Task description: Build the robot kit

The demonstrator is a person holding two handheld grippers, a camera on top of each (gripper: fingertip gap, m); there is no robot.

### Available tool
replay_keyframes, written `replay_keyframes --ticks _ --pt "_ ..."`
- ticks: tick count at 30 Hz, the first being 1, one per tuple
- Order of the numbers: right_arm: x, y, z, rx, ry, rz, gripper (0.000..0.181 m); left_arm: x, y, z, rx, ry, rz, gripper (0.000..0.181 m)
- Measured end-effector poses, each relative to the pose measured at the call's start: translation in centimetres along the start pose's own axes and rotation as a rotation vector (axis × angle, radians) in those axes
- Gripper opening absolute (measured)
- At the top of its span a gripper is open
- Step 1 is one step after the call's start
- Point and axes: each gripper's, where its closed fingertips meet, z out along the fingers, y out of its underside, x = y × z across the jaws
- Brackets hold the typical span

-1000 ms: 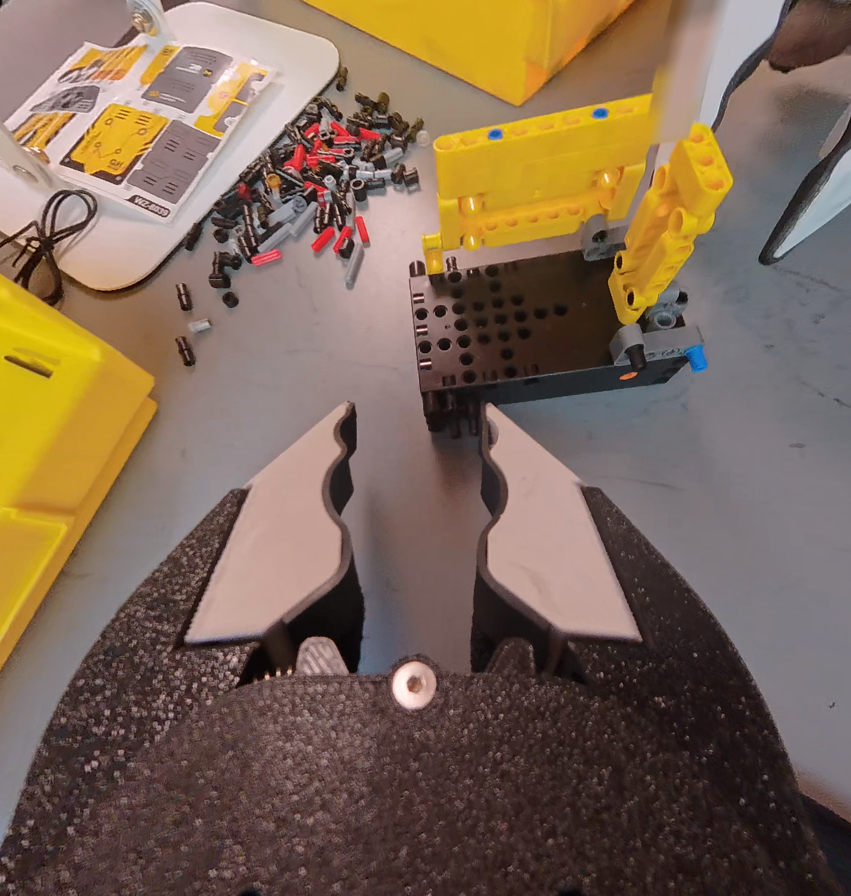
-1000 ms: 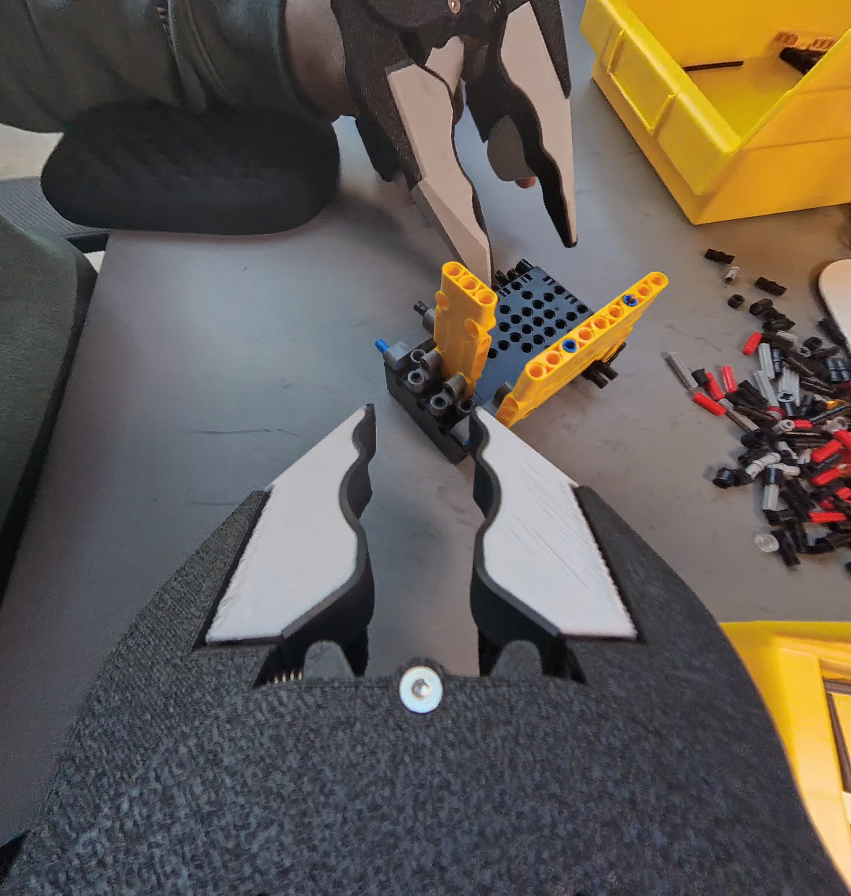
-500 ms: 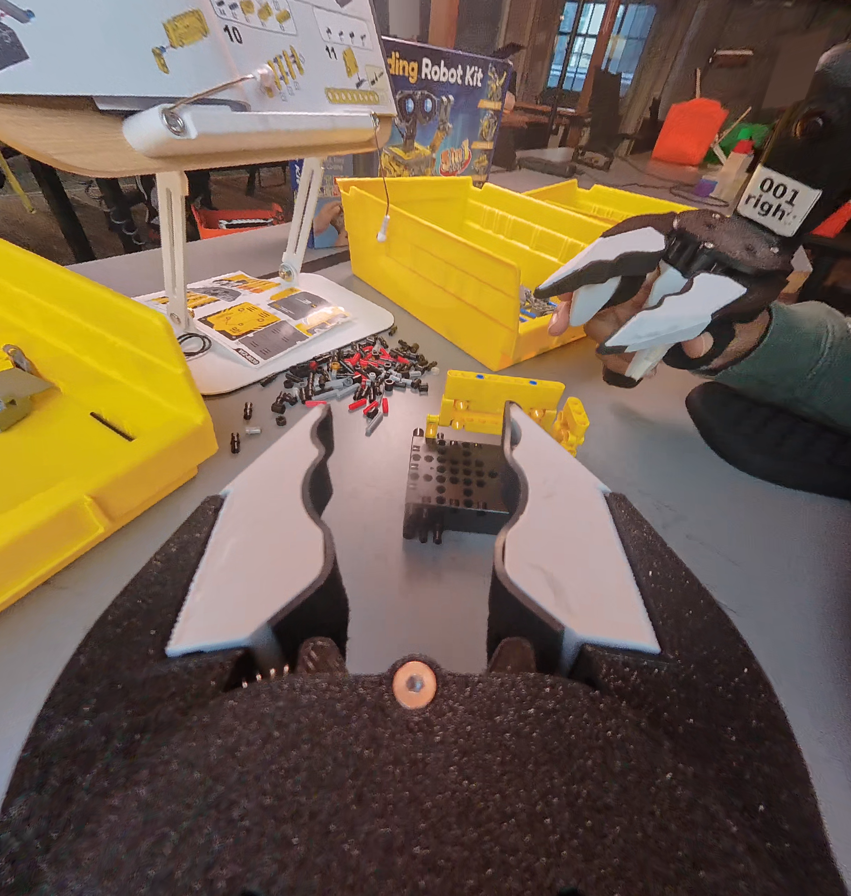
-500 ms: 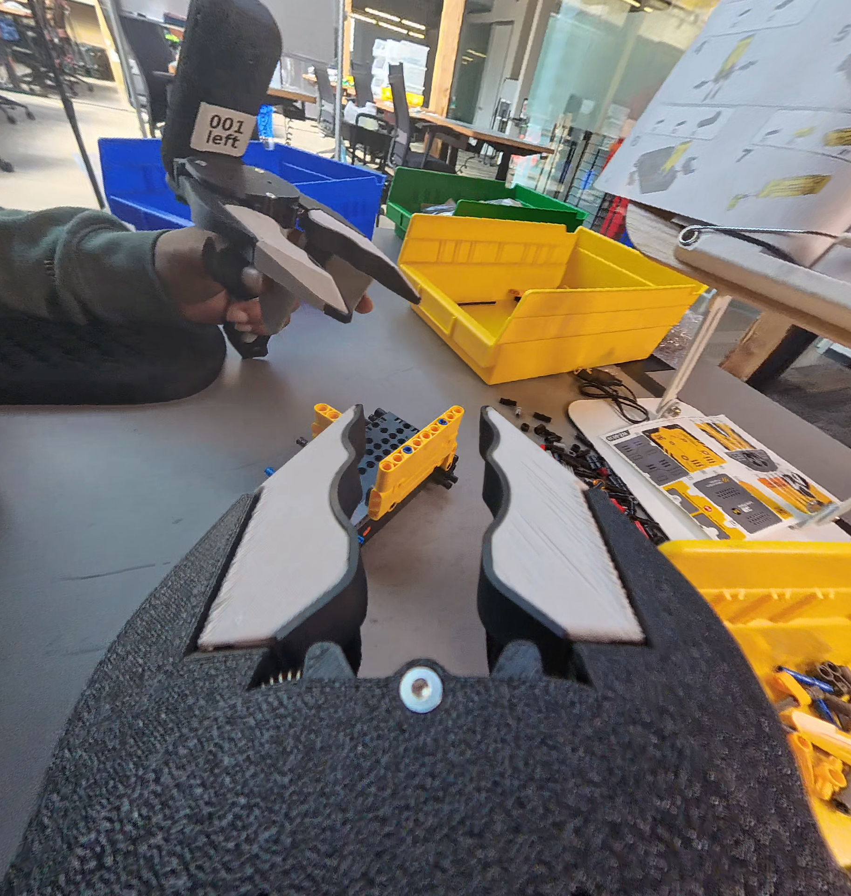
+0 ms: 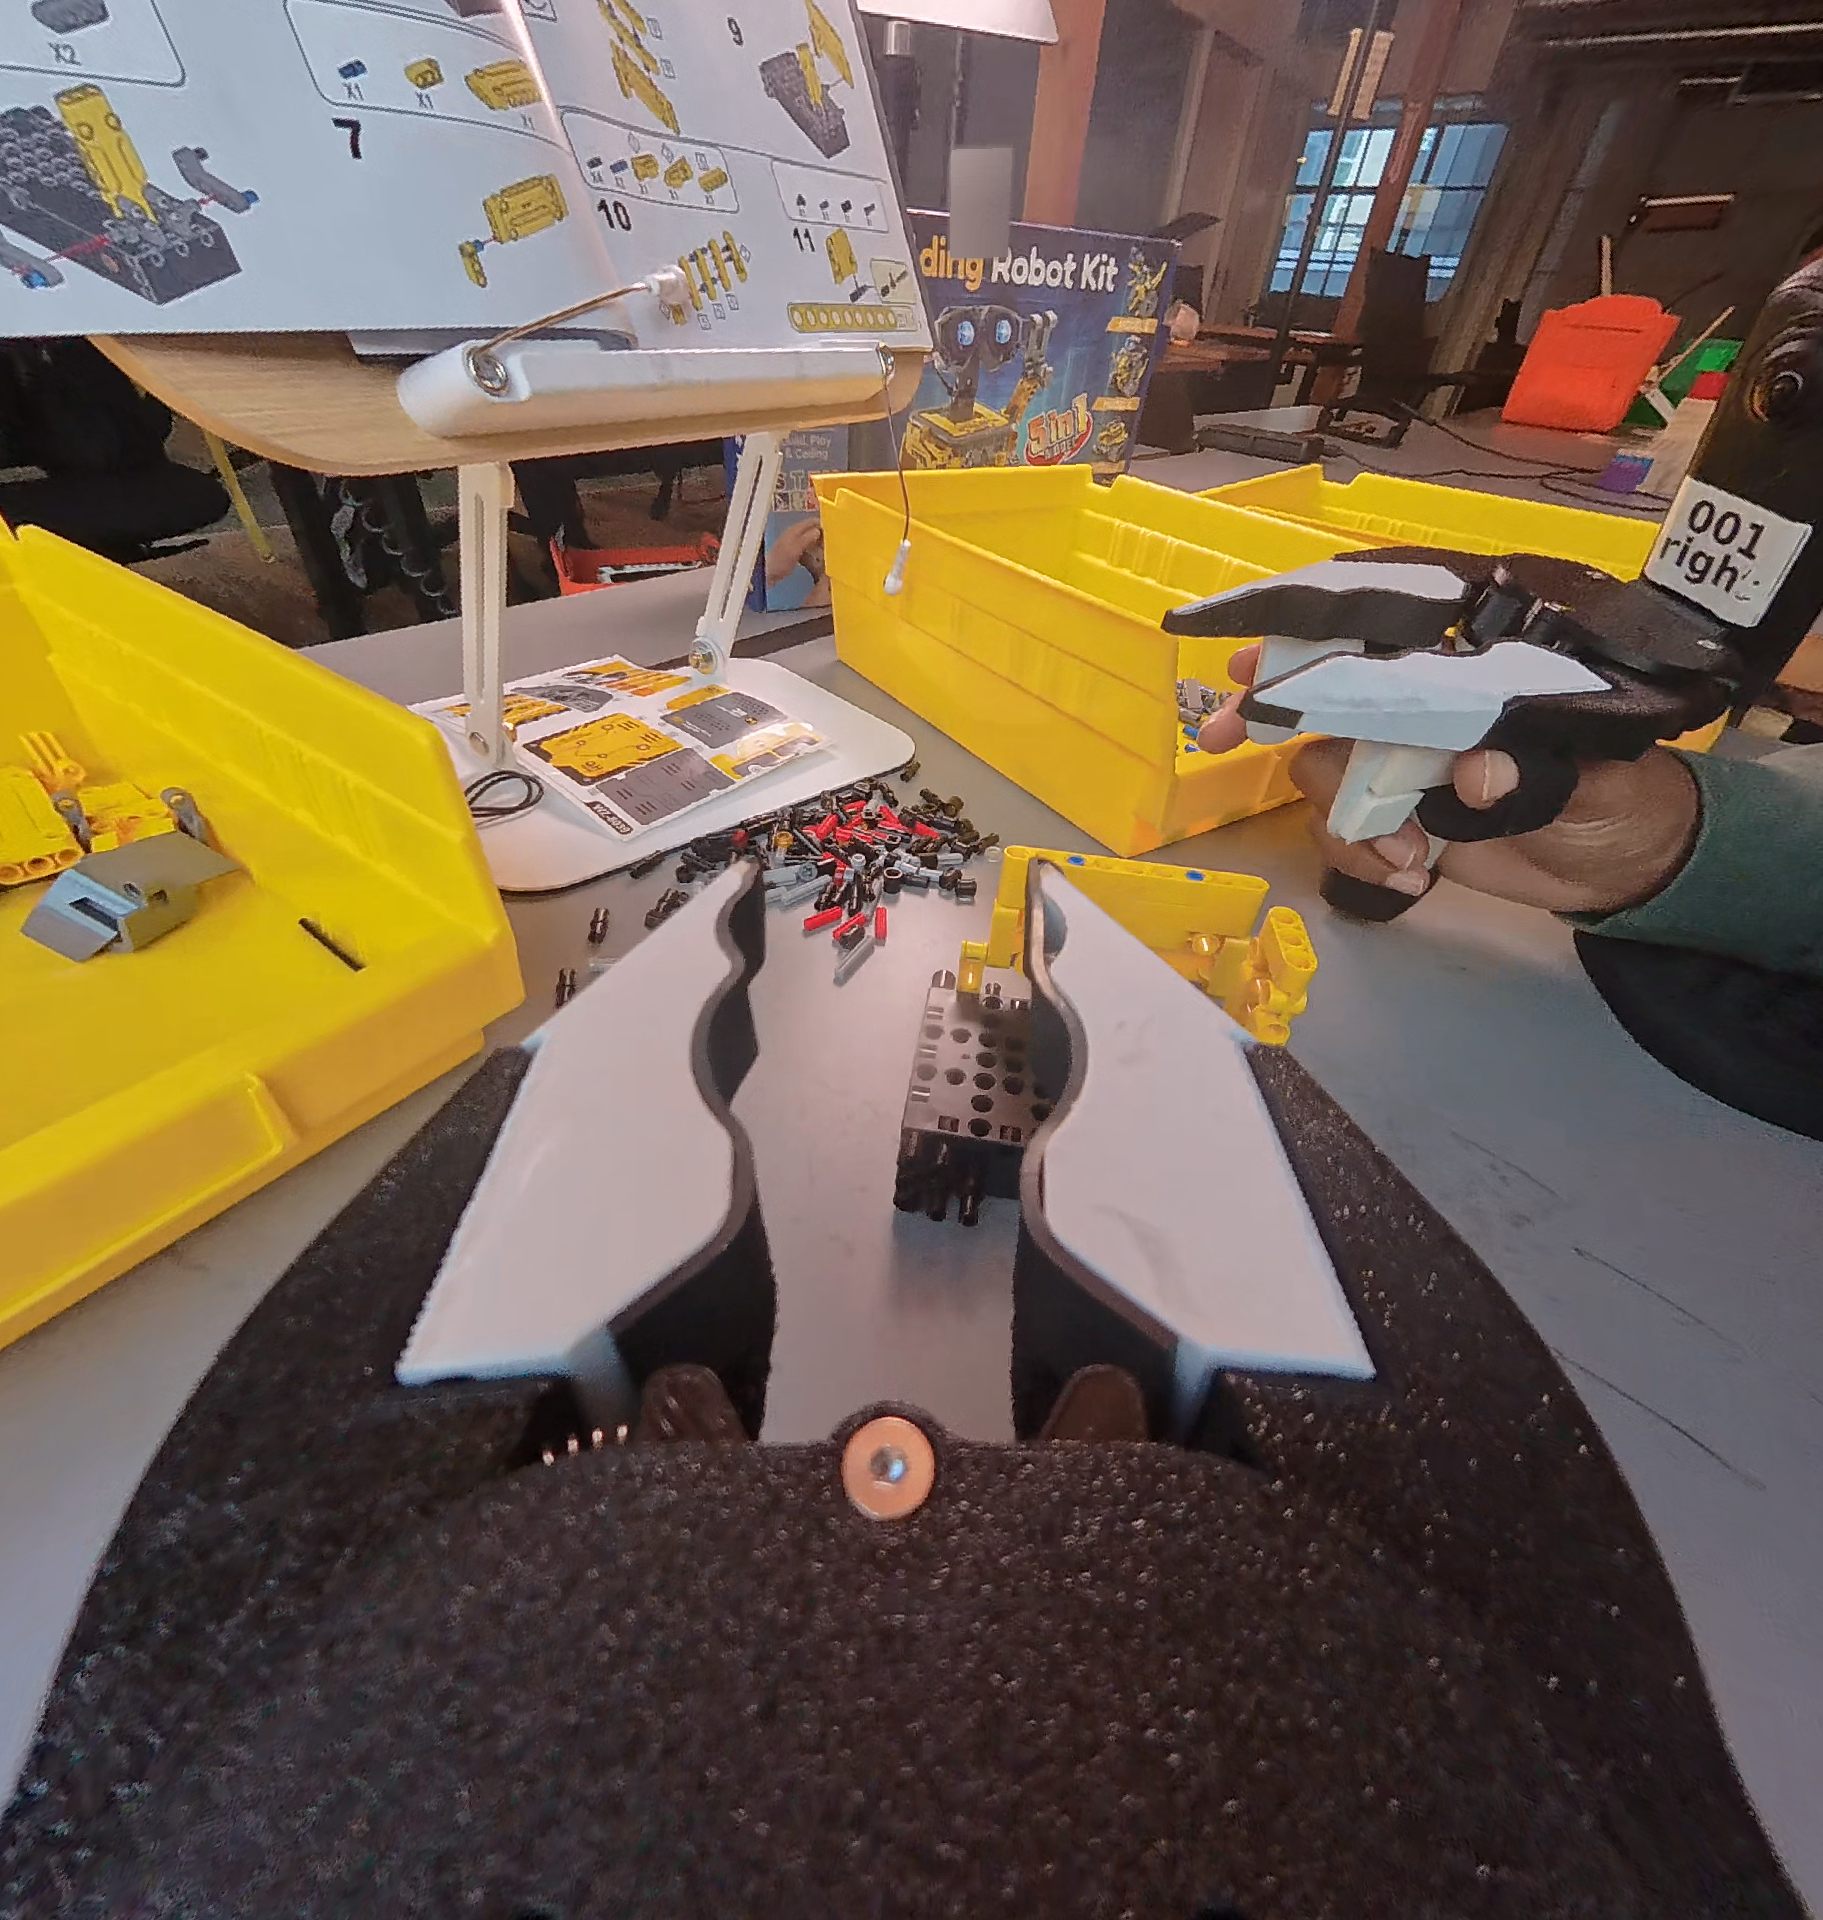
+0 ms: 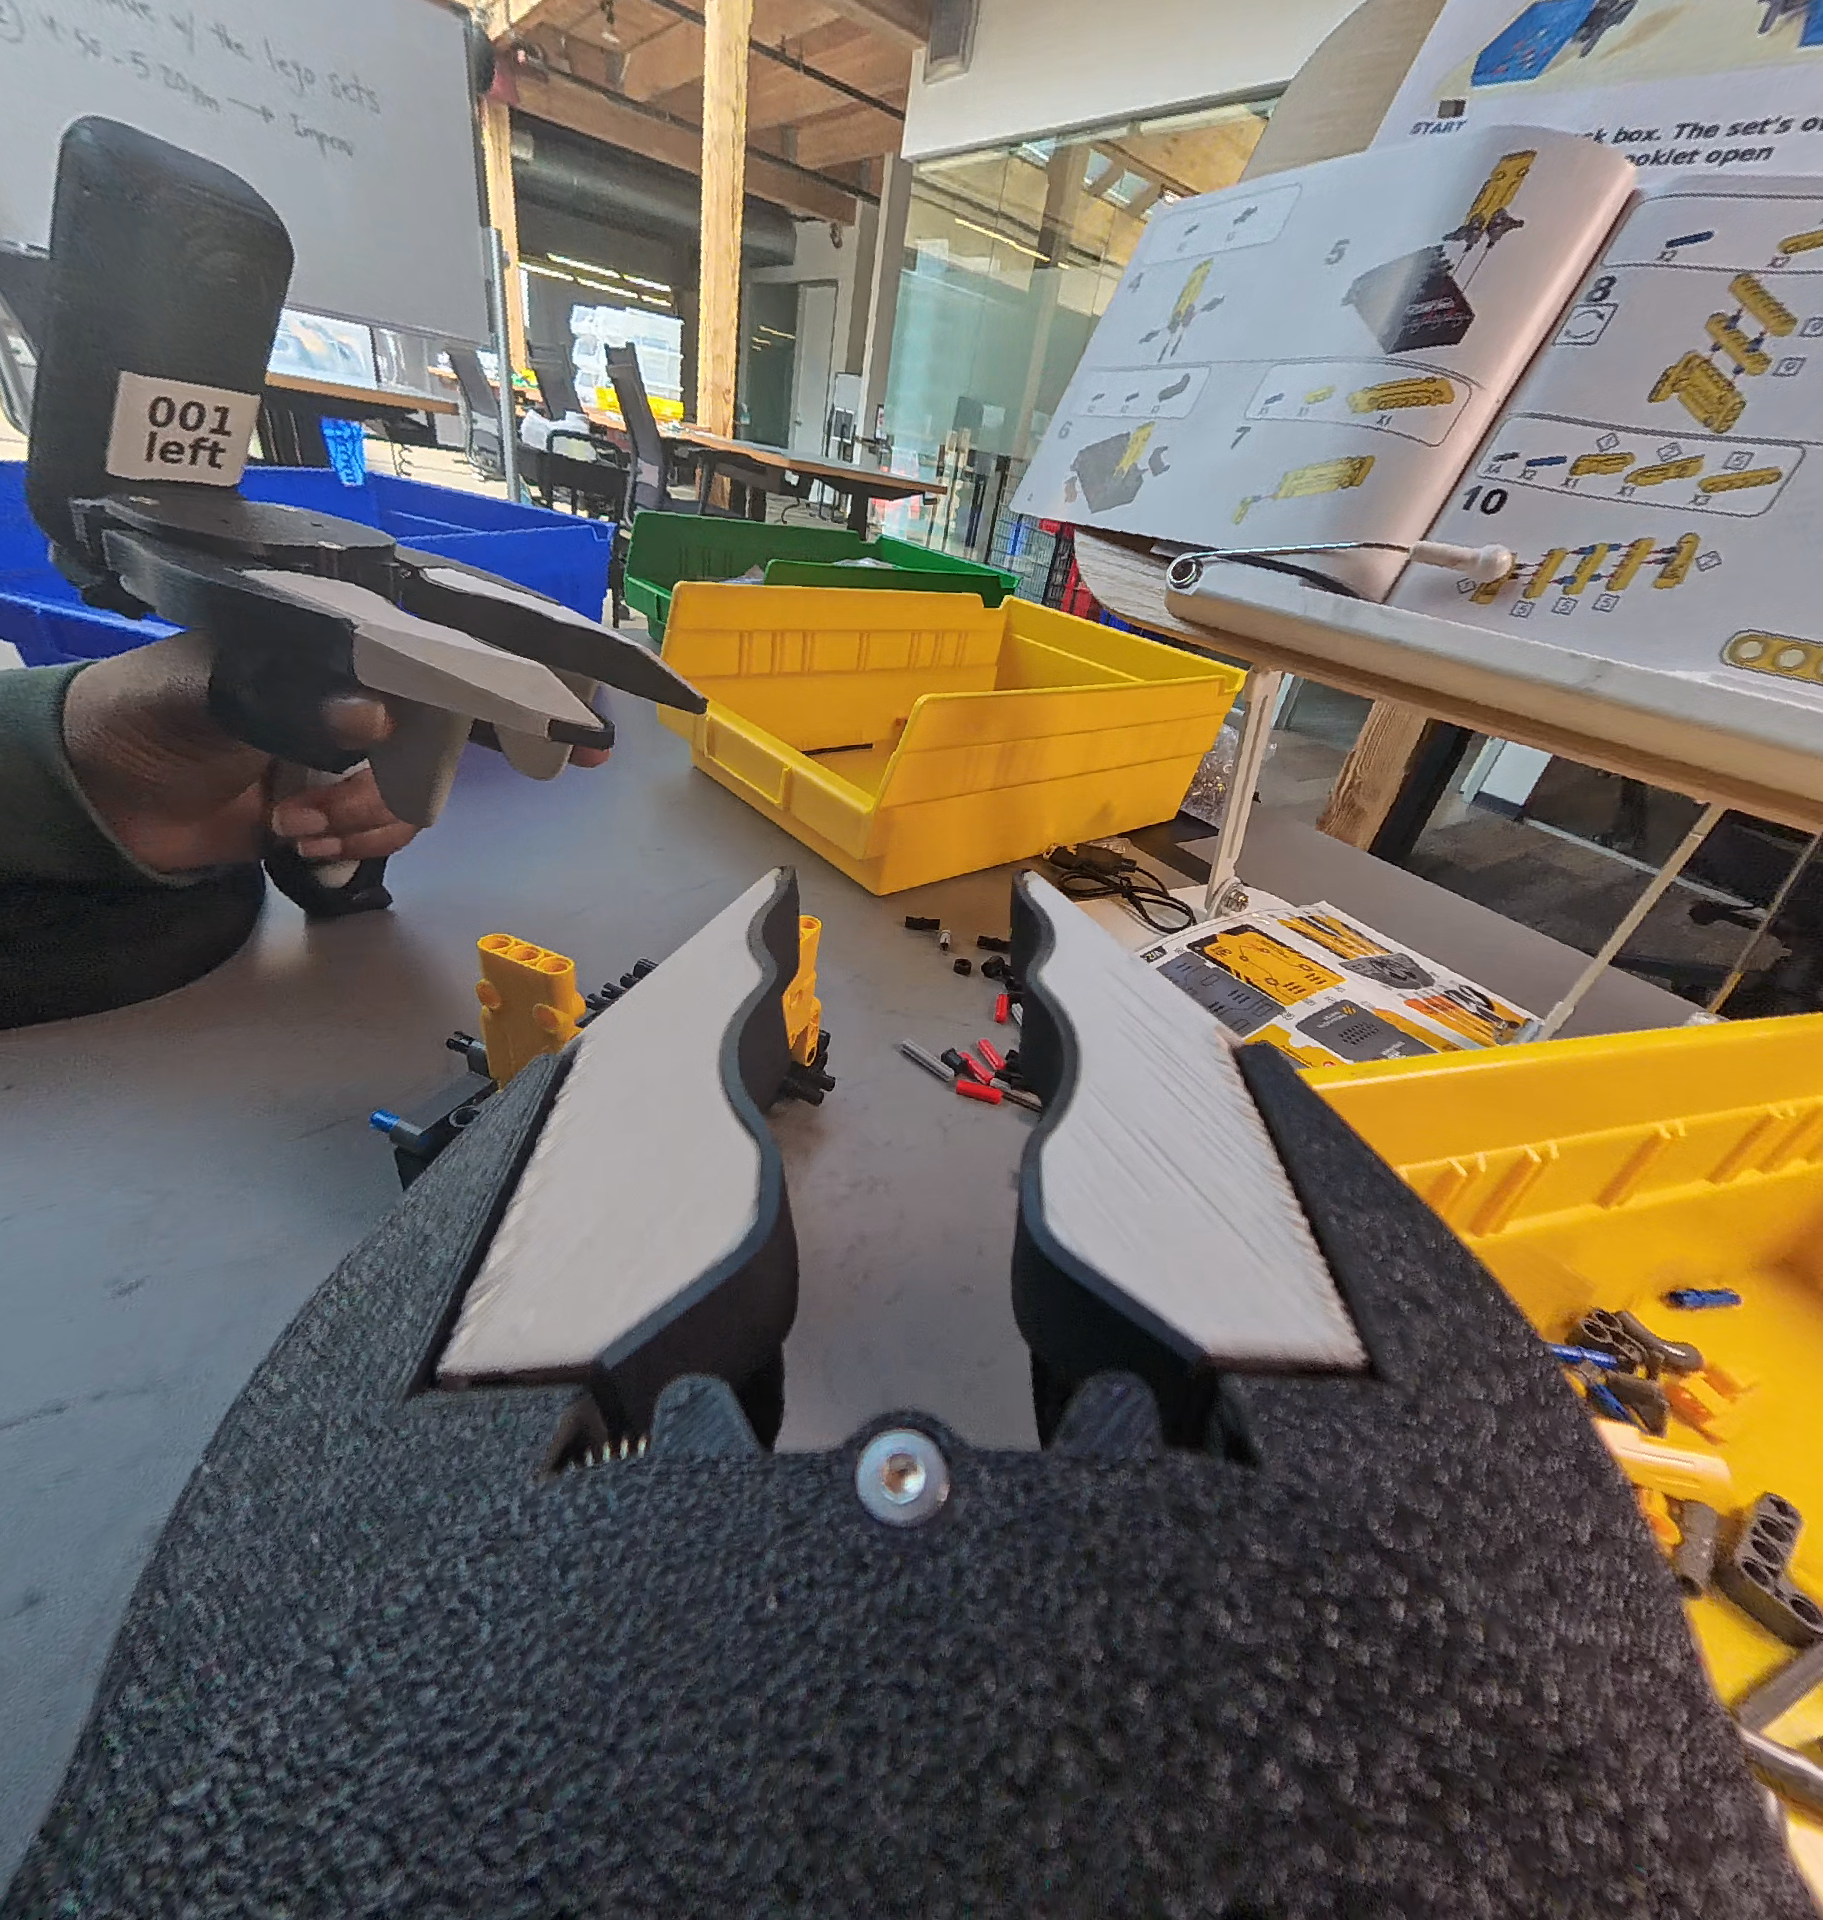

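A black perforated block with yellow beams [image 5: 974, 1070] stands on the grey table, partly hidden behind my left gripper's right finger. My left gripper [image 5: 891, 883] is open and empty, held level above the table just short of the block. In the right wrist view the same build [image 6: 528, 987] shows left of my right gripper [image 6: 902, 883], which is open and empty above the table. The right gripper [image 5: 1239, 655] also shows at the right of the left wrist view, and the left gripper [image 6: 647, 717] at the left of the right wrist view, each in a hand.
A pile of small black, red and grey pins [image 5: 855, 842] lies beyond the build. Yellow bins stand at left [image 5: 211, 935] and back right [image 5: 1042, 623]. An instruction booklet on a white stand [image 5: 491, 384] overhangs a sticker sheet [image 5: 668, 748]. A bin of parts [image 6: 1613, 1299] sits at the right.
Both grippers have tilted up from looking down at the build to looking level across the table, and have drawn back from it. Both stay open and empty.
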Motion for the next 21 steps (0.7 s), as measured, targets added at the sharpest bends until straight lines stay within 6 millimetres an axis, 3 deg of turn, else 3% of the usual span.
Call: replay_keyframes --ticks 8,12,18,21 --pt "0.0 0.5 0.2 -0.006 0.086 -0.068 0.036 -0.2 0.8 0.6 -0.036 -0.027 -0.001 0.049" --pt "0.4 0.2 0.0 0.01 0.091 -0.052 0.036 -0.2 0.2 0.3 0.002 -0.043 0.035 0.052" --pt "0.9 -1.4 -0.1 0.081 0.084 0.021 0.036 -1.3 -1.7 -0.4 0.113 -0.049 0.013 0.061" --pt "1.7 -3.7 0.8 0.115 0.121 0.0 0.028 -2.7 -2.4 0.1 0.14 -0.089 0.046 0.058"
